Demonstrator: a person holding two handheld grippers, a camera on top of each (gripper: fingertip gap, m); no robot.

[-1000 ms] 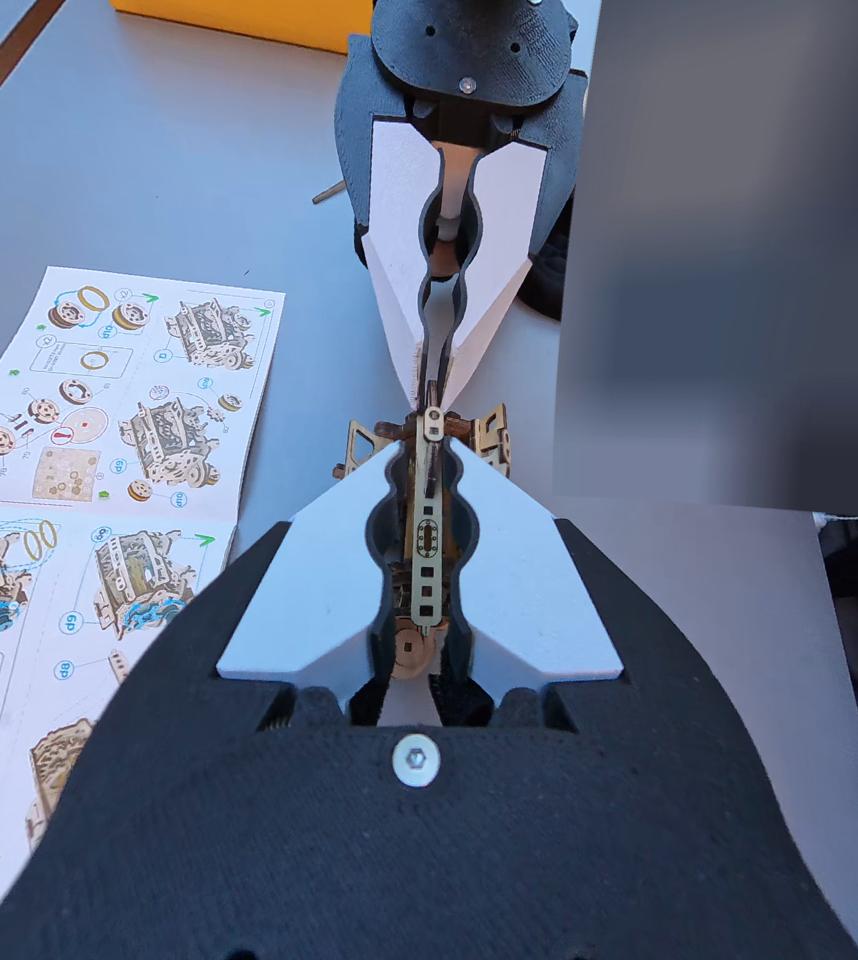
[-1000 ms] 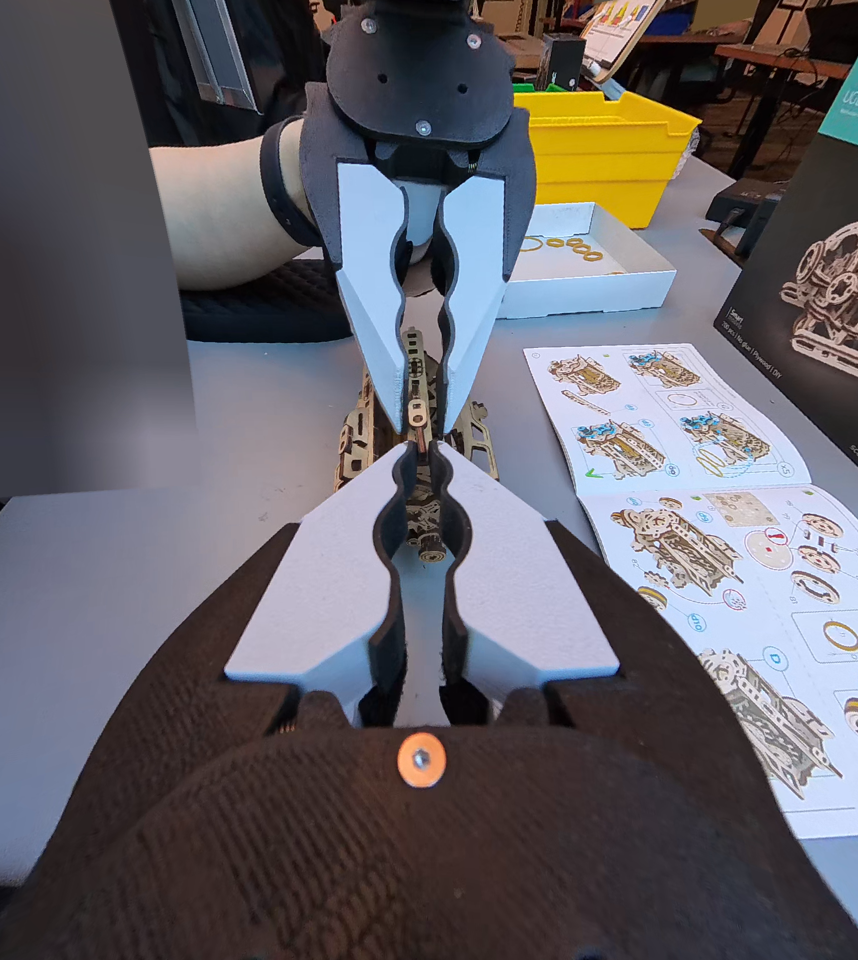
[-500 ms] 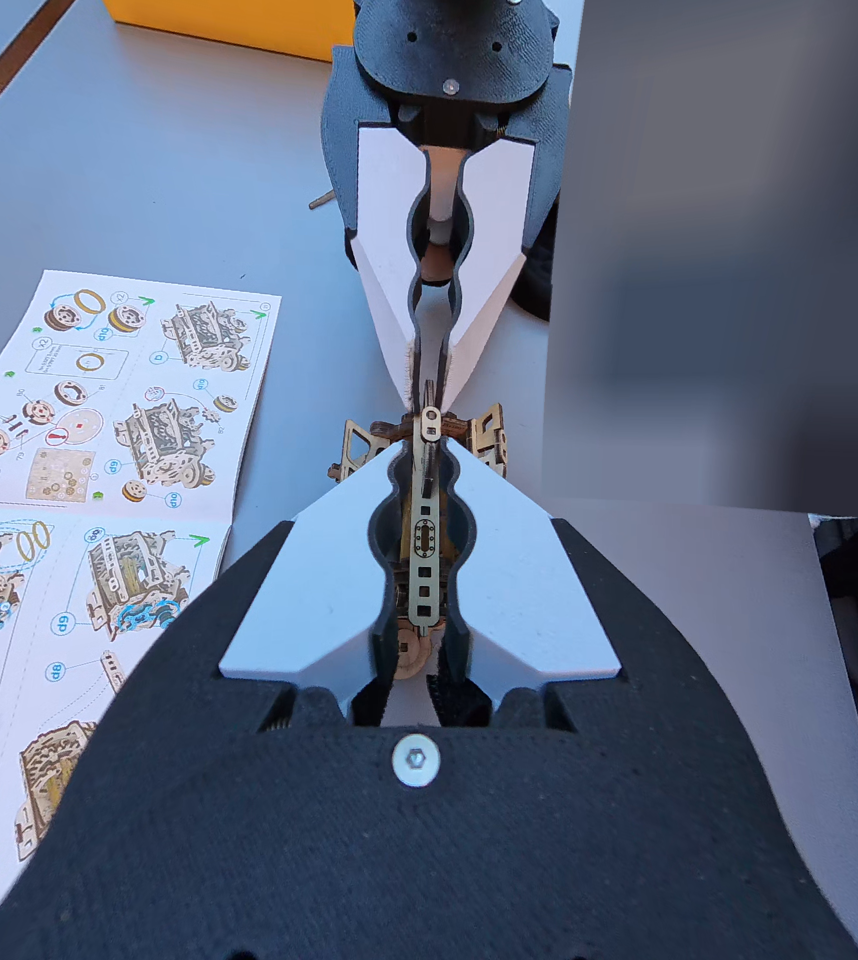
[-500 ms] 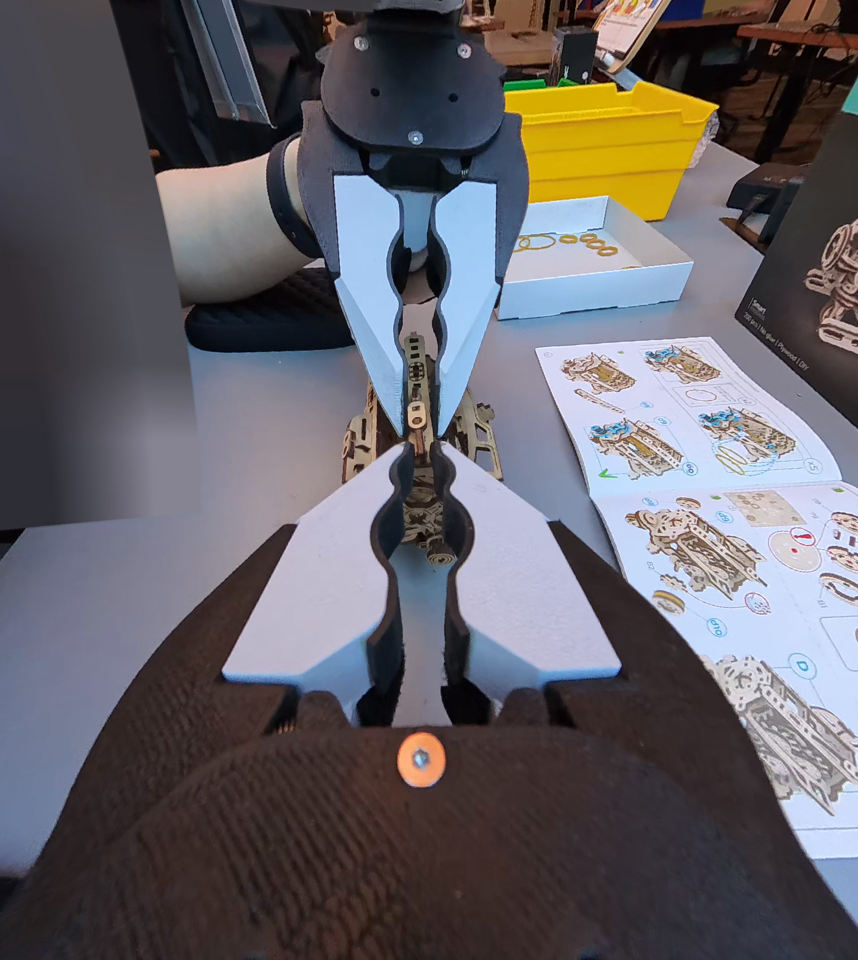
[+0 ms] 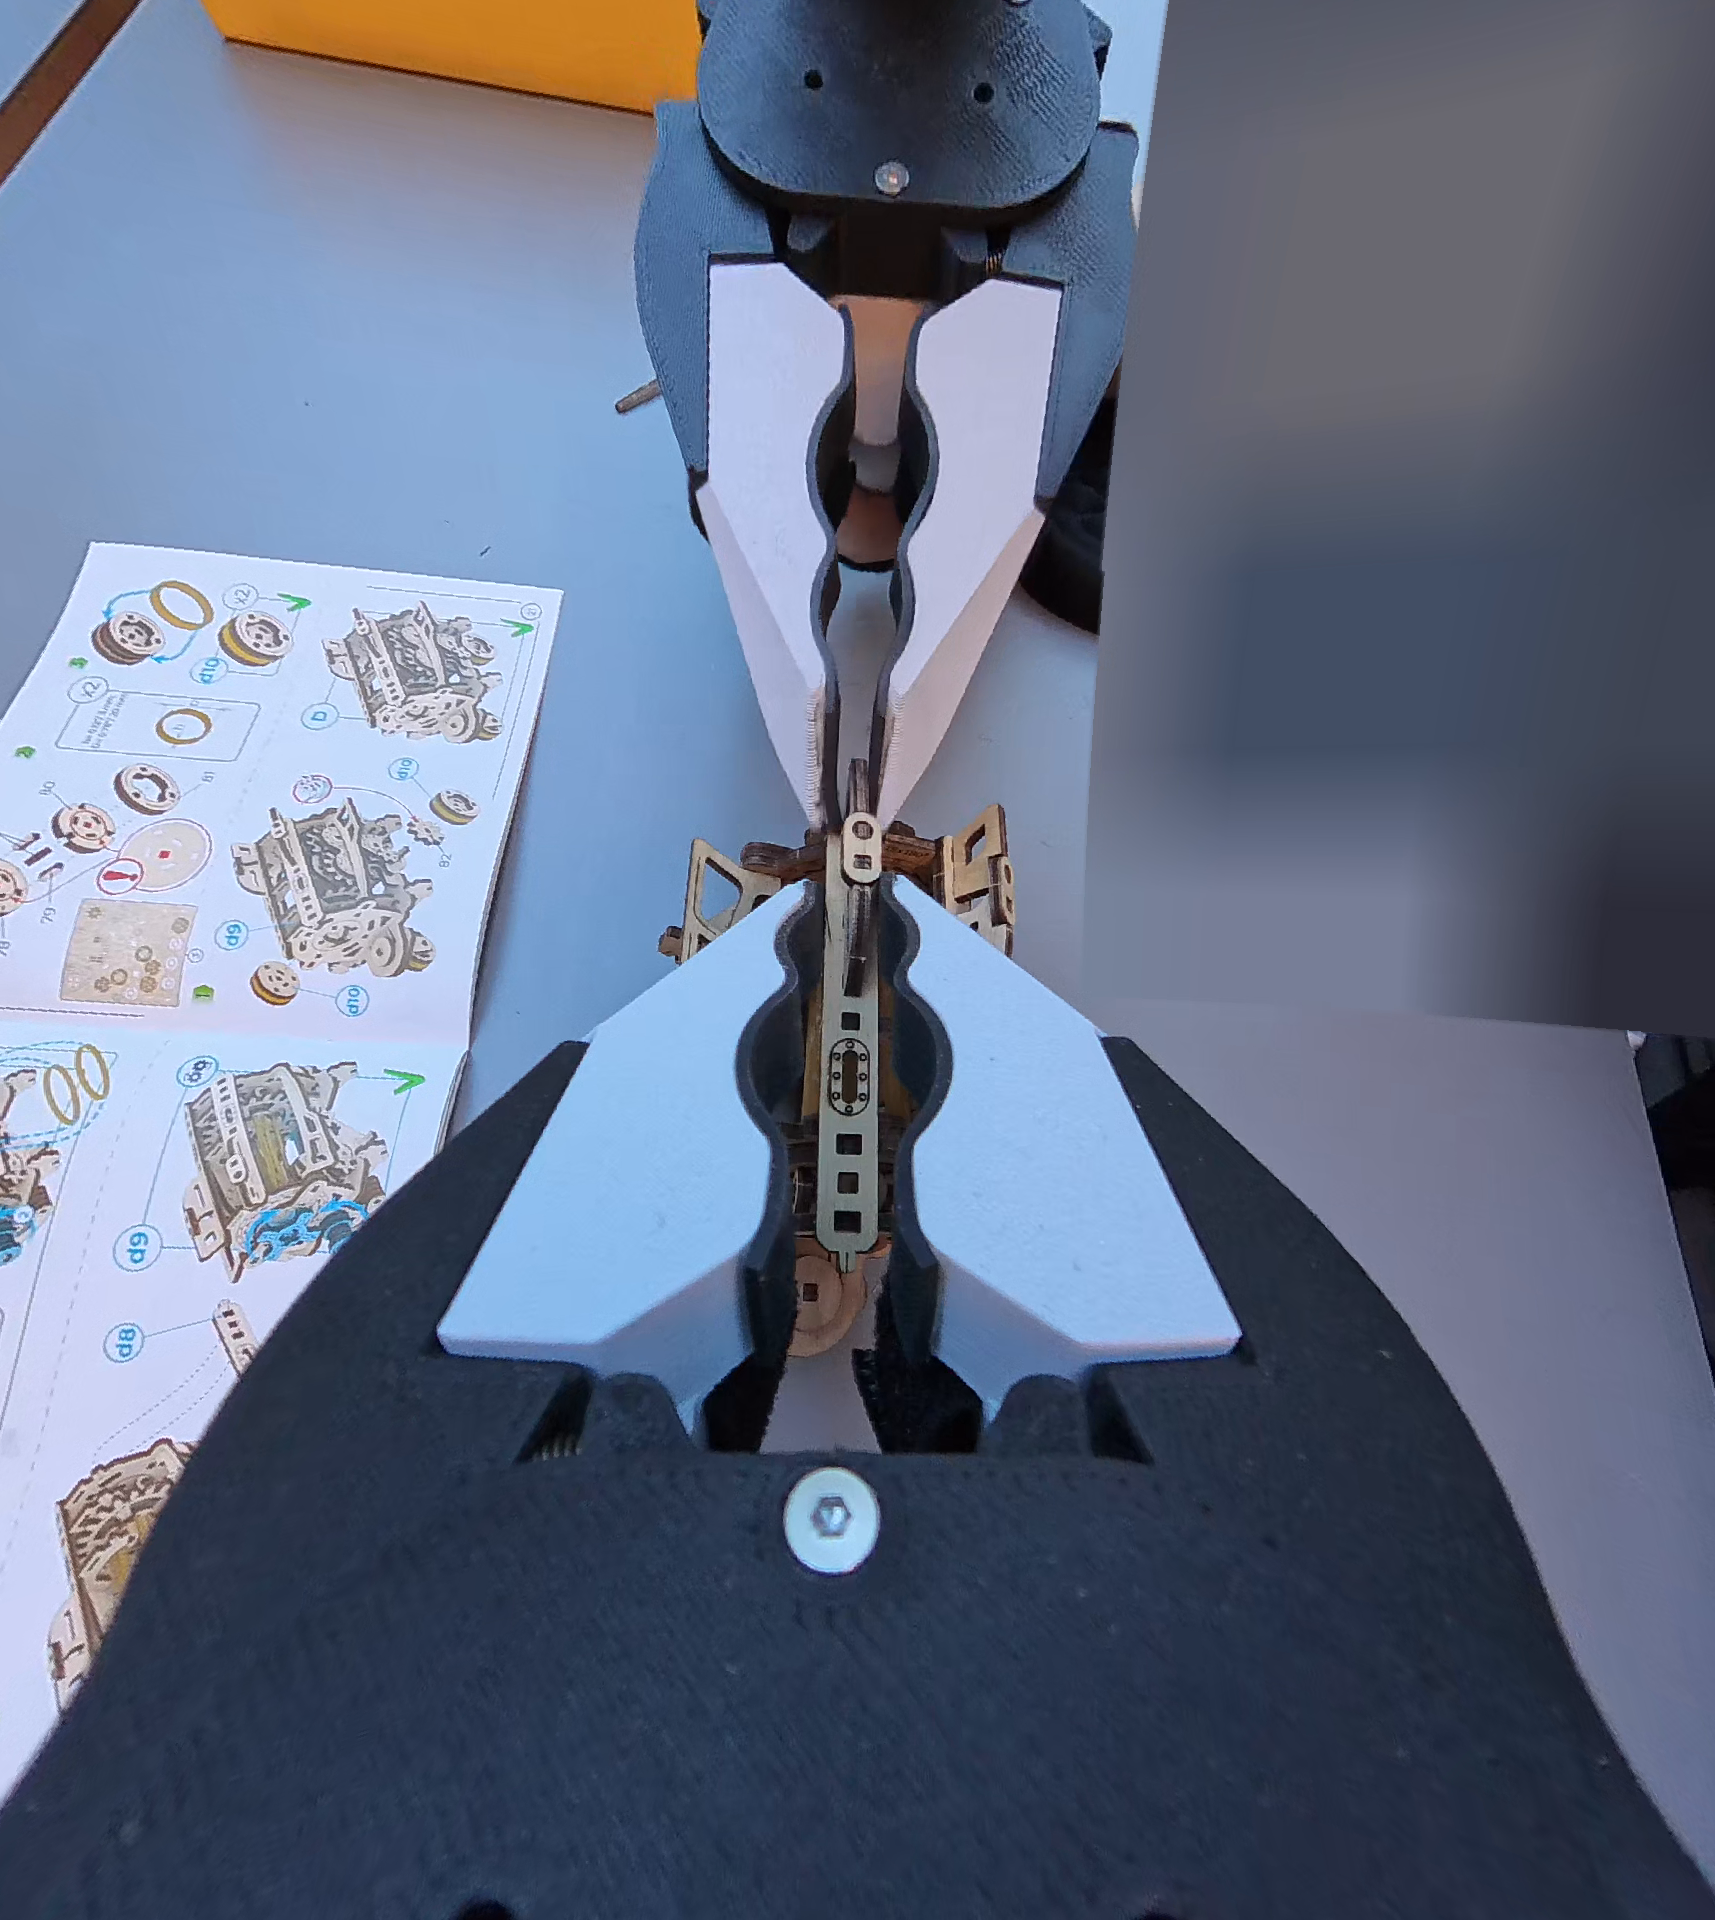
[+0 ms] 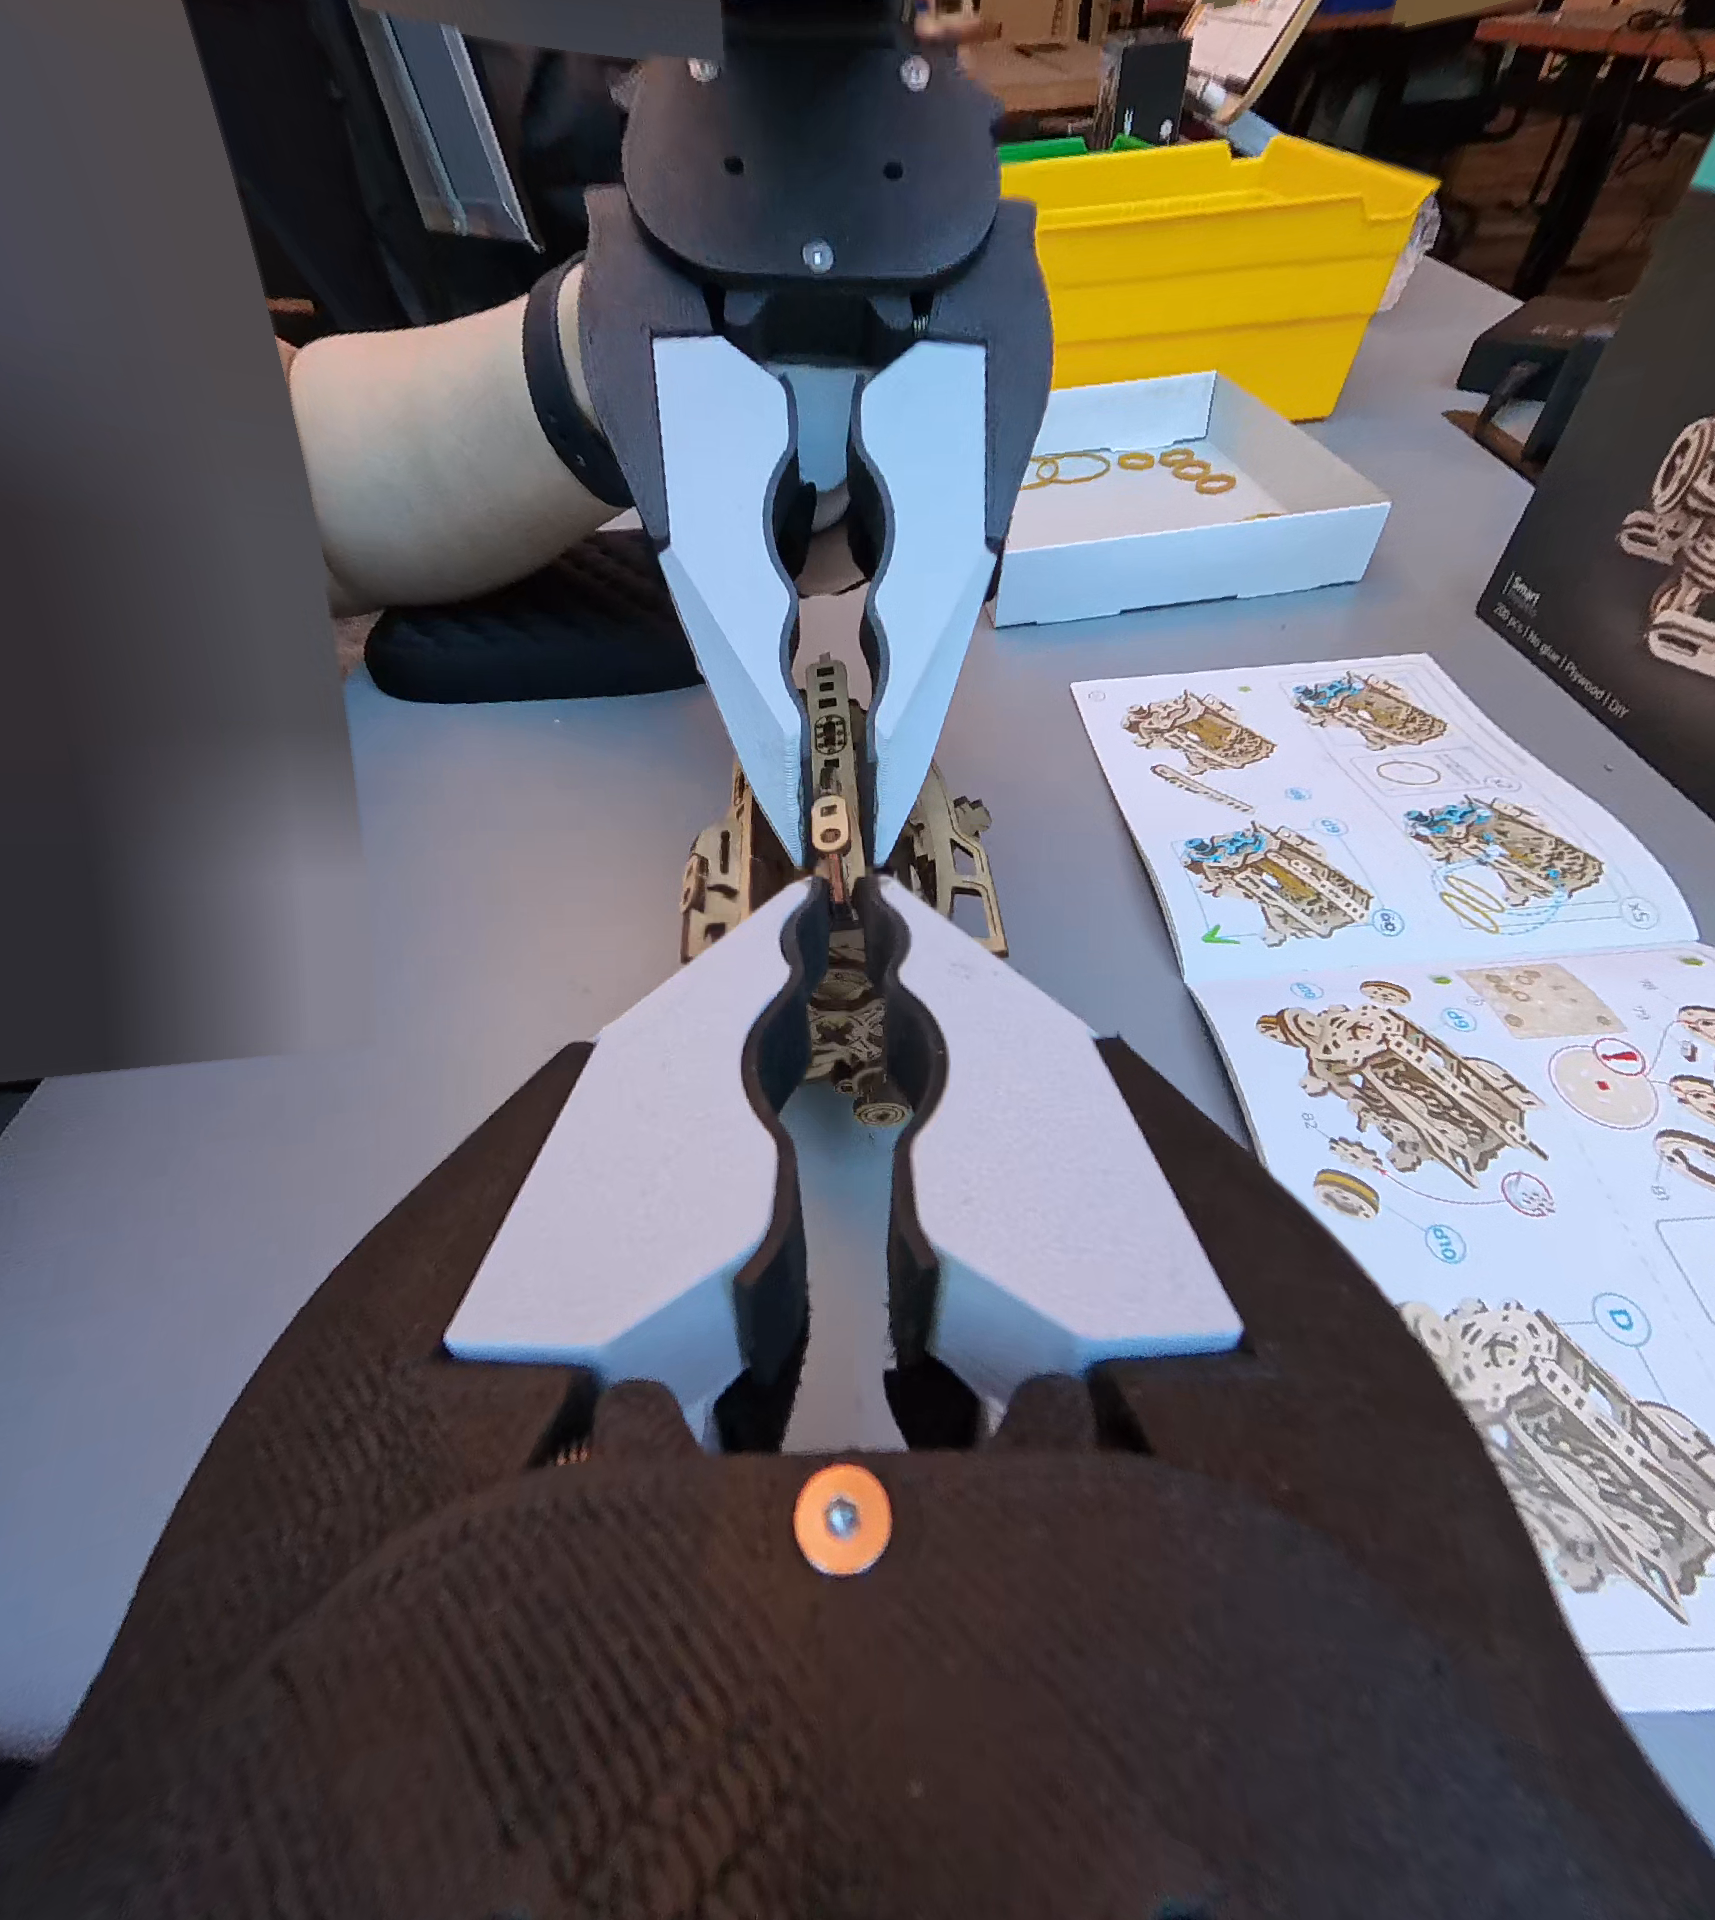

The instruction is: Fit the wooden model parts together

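Observation:
A partly built wooden model (image 5: pixel 978 862) stands on the grey table (image 5: pixel 313 364); it also shows in the right wrist view (image 6: pixel 957 862). My left gripper (image 5: pixel 848 888) is shut on a thin pale wooden strip with holes (image 5: pixel 848 1091), held lengthwise above the model. My right gripper (image 6: pixel 837 888) is shut on a small dark wooden piece (image 6: pixel 835 875) at the strip's far end (image 6: pixel 830 821). The two grippers meet tip to tip over the model. The right gripper (image 5: pixel 851 805) comes in from the top of the left view, the left gripper (image 6: pixel 832 847) from the top of the right view.
An open instruction booklet (image 5: pixel 209 831) lies beside the model, also in the right view (image 6: pixel 1455 1039). A yellow bin (image 6: pixel 1217 260), a white tray (image 6: pixel 1248 582) with rubber rings and a black product box (image 6: pixel 1684 520) stand behind. A person's forearm (image 6: pixel 437 457) rests on a black pad (image 6: pixel 520 644). The grippers are tip to tip, or close to it.
Both grippers stay tip to tip with the same holds. The right gripper's body has swung slightly left in the left view, and the background has shifted a little in both views.

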